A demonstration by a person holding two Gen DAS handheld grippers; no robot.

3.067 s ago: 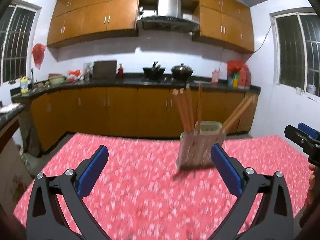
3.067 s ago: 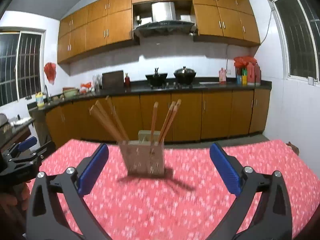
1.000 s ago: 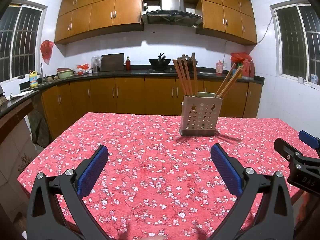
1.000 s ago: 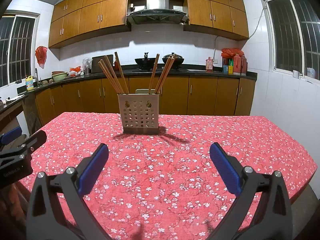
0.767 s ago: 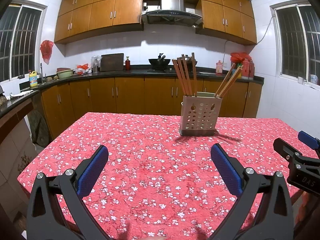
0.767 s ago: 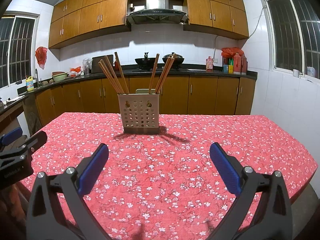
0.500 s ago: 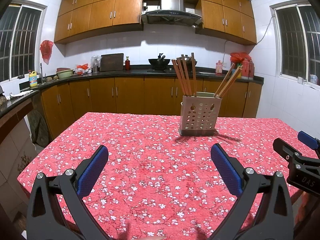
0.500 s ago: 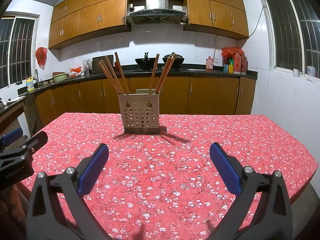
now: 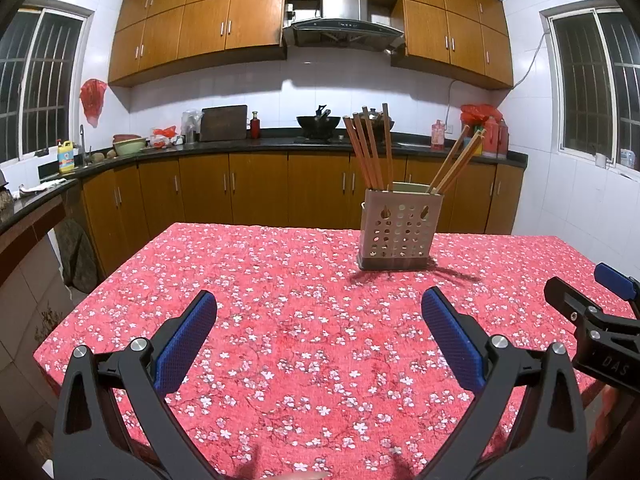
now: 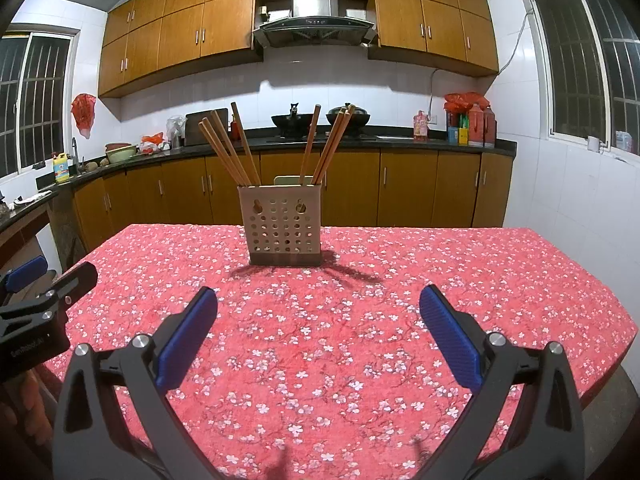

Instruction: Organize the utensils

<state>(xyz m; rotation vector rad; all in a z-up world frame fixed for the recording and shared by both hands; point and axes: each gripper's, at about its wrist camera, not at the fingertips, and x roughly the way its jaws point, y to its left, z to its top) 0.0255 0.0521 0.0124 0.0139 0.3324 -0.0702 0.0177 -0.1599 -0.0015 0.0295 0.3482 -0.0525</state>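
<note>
A beige perforated utensil holder (image 9: 400, 234) stands upright on the red floral tablecloth (image 9: 280, 280), far right of centre in the left wrist view and centred in the right wrist view (image 10: 283, 229). Several wooden chopsticks (image 9: 370, 148) lean out of it in two bunches, also shown in the right wrist view (image 10: 232, 146). My left gripper (image 9: 318, 324) is open and empty, held back over the near table edge. My right gripper (image 10: 318, 322) is open and empty, also well short of the holder. Each gripper shows at the edge of the other's view.
The table's near edge runs just under both grippers, its right edge (image 10: 616, 320) drops to the floor. A kitchen counter (image 9: 240, 144) with woks, bottles and a cutting board runs behind the table. Wooden cabinets (image 10: 400, 192) stand below it.
Since three seconds ago both grippers have pulled back from the holder and the views have steadied. Over the last second nothing visibly moves.
</note>
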